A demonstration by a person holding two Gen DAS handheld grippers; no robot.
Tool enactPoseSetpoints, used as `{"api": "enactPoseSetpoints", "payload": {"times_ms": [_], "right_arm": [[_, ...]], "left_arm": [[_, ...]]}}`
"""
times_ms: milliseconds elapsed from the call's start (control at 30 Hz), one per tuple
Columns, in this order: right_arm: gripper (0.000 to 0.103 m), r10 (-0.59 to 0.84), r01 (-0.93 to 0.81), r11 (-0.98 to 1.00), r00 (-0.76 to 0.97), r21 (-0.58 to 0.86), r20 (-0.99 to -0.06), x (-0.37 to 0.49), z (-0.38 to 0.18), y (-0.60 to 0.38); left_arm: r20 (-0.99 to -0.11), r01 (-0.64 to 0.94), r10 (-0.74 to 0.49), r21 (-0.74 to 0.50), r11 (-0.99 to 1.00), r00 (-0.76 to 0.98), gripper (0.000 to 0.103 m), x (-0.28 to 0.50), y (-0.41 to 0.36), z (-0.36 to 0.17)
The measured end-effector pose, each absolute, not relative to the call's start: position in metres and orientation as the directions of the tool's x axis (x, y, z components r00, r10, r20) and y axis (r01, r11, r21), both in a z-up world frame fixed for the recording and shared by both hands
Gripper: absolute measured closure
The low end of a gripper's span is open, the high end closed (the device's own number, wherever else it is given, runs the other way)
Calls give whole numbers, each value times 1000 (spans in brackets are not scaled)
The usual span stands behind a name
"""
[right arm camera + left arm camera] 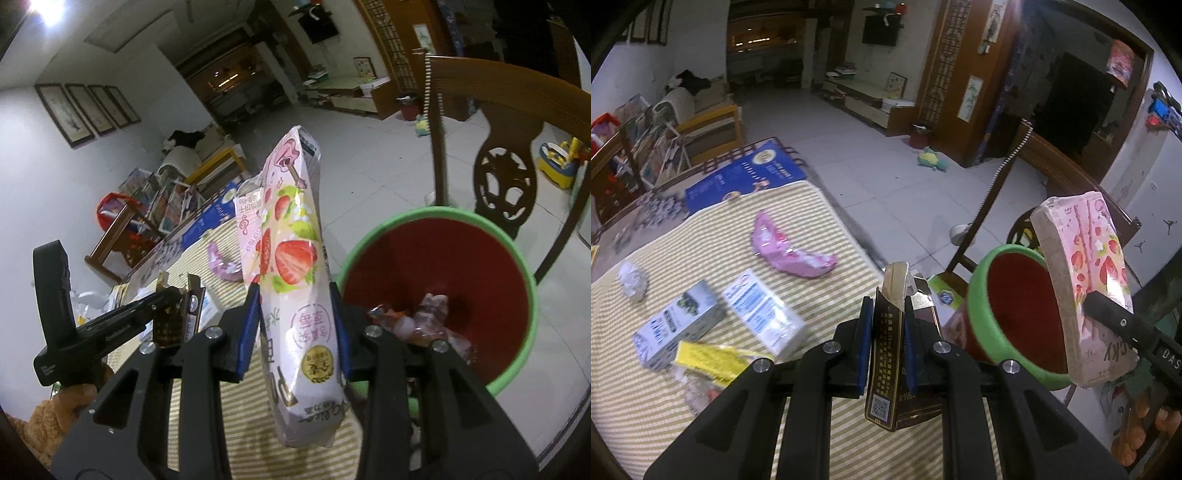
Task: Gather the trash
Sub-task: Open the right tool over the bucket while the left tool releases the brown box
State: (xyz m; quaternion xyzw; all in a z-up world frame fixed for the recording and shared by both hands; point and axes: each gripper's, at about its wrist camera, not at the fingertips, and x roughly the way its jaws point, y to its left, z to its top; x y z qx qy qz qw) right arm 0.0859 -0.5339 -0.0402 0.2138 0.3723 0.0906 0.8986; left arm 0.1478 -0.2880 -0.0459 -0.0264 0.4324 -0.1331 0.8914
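Two grippers: each holds one piece of trash close to the bin, apparently ready for dropping in.
Landmark: the trash bin, red inside with a green rim, stands just off the edge of the striped table, in front of a carved wooden chair.
Left gripper: fingers clamped on a dark brown and gold cigarette pack, held upright over the table edge, just beside the bin's rim and not yet above the opening.
Right gripper: fingers squeezed onto the sides of a pink strawberry biscuit box, which stands tall between them; in the left view the box is at the bin's far rim, partly over the opening.
Why held so: both items are gripped across their narrow sides, which likely lets them slide straight down once the fingers part.
Inside the bin: a few crumpled wrappers lie at the bottom, so some collecting looks done.
Away from the bin, on the table: a pink wrapper, a blue and white carton, a grey box, a yellow packet and a crumpled foil ball.
Progress: judged partway; several pieces remain on the table.
Next move, as a guess: the biscuit box seems nearer to release; the cigarette pack needs carrying over the rim first.
Risk: the tall box could catch on the rim and tip outside.
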Motion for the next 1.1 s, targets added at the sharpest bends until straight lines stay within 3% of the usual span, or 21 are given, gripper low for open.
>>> {"api": "enactPoseSetpoints", "payload": {"times_ms": [367, 433, 733, 933, 1033, 1067, 1100], "right_arm": [[65, 204, 133, 899, 715, 417, -669, 97, -51, -591], [39, 168, 173, 890, 736, 423, -655, 93, -51, -601], [21, 53, 267, 871, 783, 412, -619, 63, -43, -636], [20, 0, 341, 843, 772, 415, -636, 41, -46, -658], [20, -30, 372, 834, 769, 408, -639, 28, -45, -663], [20, -37, 378, 832, 768, 405, -640, 25, -44, -663], [19, -38, 383, 828, 766, 409, -641, 24, -44, -664]], "left_arm": [[-764, 299, -322, -177, 938, 559, 90, 161, -343, -39], [-764, 318, -334, -177, 931, 552, 90, 164, -355, -37], [-759, 427, -405, -185, 885, 510, 90, 174, -414, -38], [-764, 496, -458, -210, 842, 454, 90, 180, -456, -47], [-764, 529, -475, -210, 822, 435, 84, 177, -472, -48], [-766, 535, -476, -207, 819, 432, 79, 176, -475, -49], [-765, 542, -479, -205, 815, 431, 67, 175, -477, -48]]}}
